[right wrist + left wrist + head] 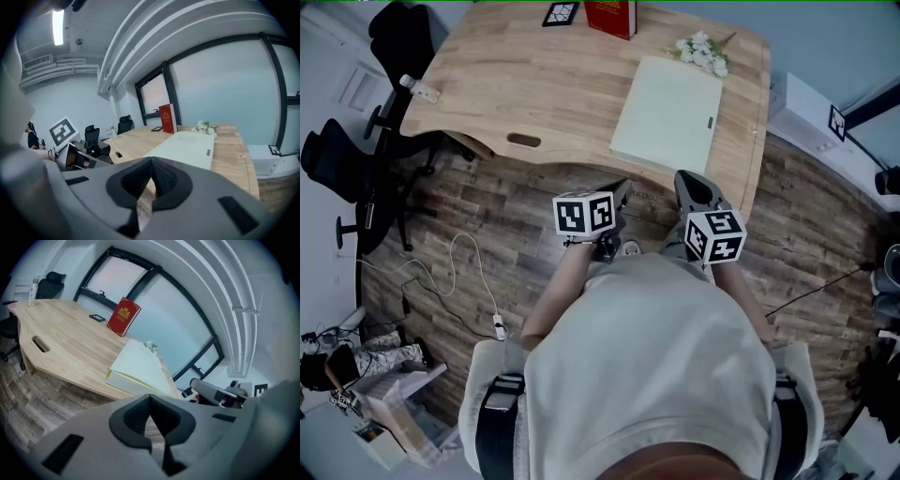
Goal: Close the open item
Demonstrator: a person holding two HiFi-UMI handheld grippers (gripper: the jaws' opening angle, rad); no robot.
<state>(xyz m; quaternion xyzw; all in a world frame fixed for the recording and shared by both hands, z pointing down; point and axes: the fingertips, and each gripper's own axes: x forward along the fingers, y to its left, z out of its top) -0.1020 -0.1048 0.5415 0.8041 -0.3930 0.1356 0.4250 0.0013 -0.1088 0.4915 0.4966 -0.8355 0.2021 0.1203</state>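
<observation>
Both grippers are tucked in close to the person's body, just short of the desk's front edge and over the wood-look floor (487,216). Left gripper (617,197) has its jaws pressed together with nothing between them, you can see the pads meeting in its own view. Same deal with the right gripper (692,187): jaws together, empty. Marker cubes (584,214) sit on top of each, side by side in the head view.

The thing to deal with looks like a pale flat case (667,114), lying on the right part of the wooden desk (544,84), its near end close to the front edge, roughly ahead of the gap between the two grippers. Neither gripper touches it. From these angles its lid looks down flat, with a thin yellowish seam along the side and a small dark tab on the right edge.

Other stuff on the desk: white flowers (701,52) just past the case's far end, a red book (611,16) standing upright at the far edge, a small black item (561,13) beside it, and a small bottle (419,88) on the left corner. Black office chairs (398,37) are off to the left, and a white cable (459,272) trails across the floor.
</observation>
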